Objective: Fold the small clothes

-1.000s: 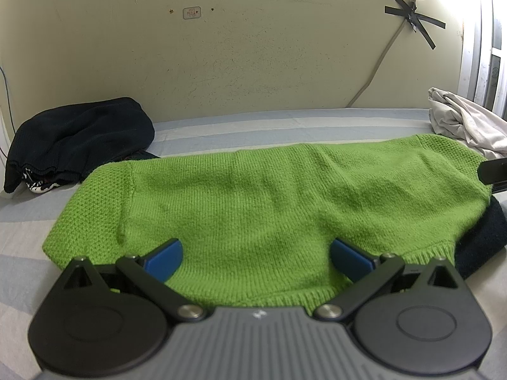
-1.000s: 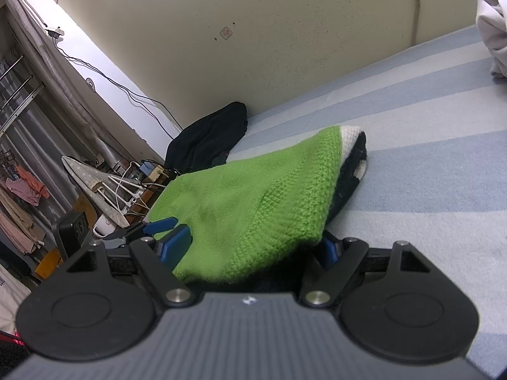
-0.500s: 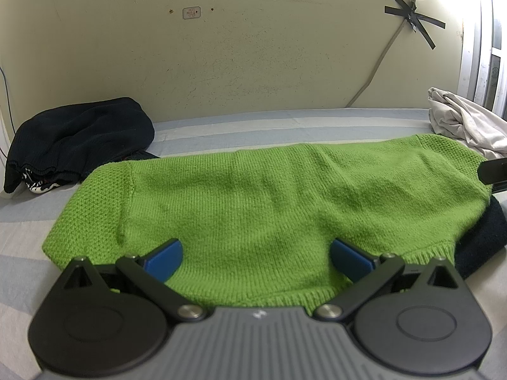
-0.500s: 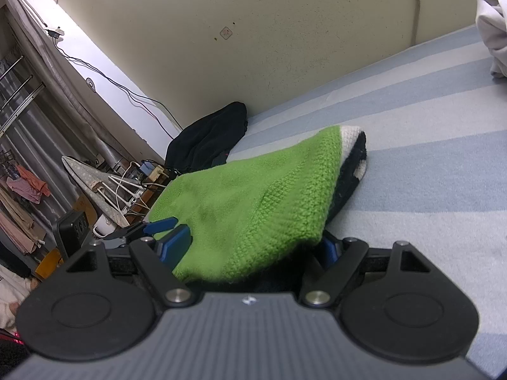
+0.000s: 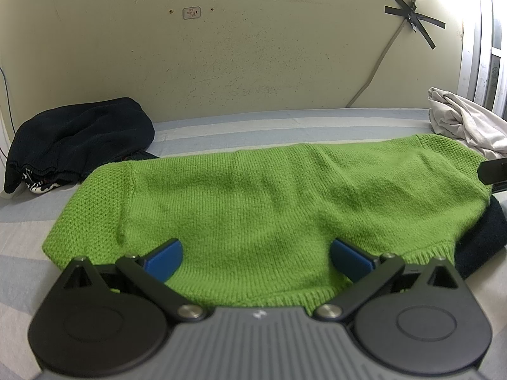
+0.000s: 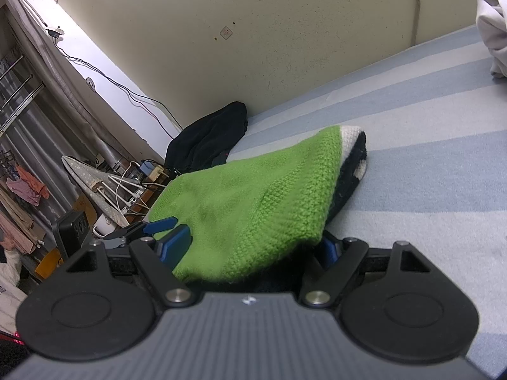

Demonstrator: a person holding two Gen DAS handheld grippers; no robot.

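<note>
A bright green knitted sweater lies flat across the striped bed sheet. A dark garment with white bands shows under its right end. My left gripper hovers over the near hem, jaws wide open, blue fingertips above the knit. My right gripper is at the sweater's right end, open, with the folded end lying between its fingers; its right fingertip is partly hidden under the knit. A blue finger of the left gripper shows beyond it.
A black garment heap sits at the back left against the wall. Crumpled white cloth lies at the back right. Beyond the bed's left edge stand an ironing board and cables.
</note>
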